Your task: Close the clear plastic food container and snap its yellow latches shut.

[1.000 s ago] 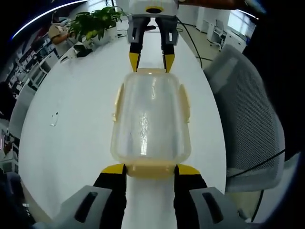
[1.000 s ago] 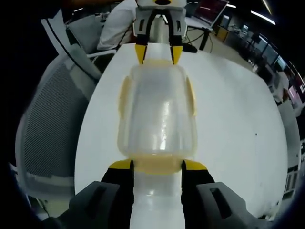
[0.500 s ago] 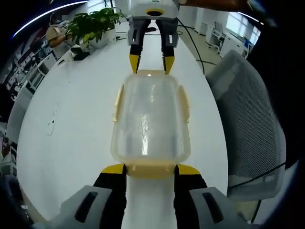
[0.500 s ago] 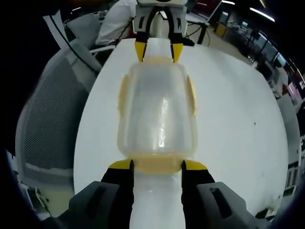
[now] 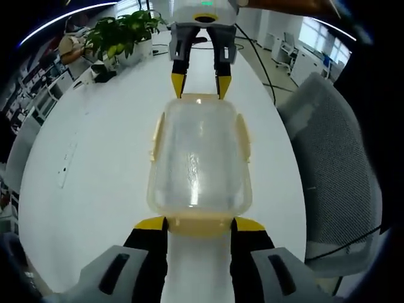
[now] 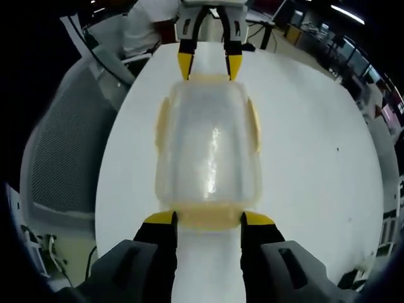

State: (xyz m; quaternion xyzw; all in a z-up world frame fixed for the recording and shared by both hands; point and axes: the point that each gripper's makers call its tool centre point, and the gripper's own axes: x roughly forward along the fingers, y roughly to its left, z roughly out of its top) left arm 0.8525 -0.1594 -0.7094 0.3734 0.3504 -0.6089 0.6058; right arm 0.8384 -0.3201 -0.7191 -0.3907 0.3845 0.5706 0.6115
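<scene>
Between both grippers, lengthwise on the white table (image 5: 95,158)

Clear container (image 5: 199,158) lies between the left gripper (image 5: 199,225) and right gripper (image 6: 208,220); each spreads its jaws around an end latch (image 5: 199,222) (grip uncertain), equally near.

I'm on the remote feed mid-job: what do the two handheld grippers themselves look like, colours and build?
Both look alike. The left gripper has two black jaws capped with yellow tips, rising from grey moulded housings with dark slots. The right gripper has the same black jaws, yellow tips and grey housings. Seen from the left gripper view, the right gripper has a pale grey body with a small green light on top.
</scene>
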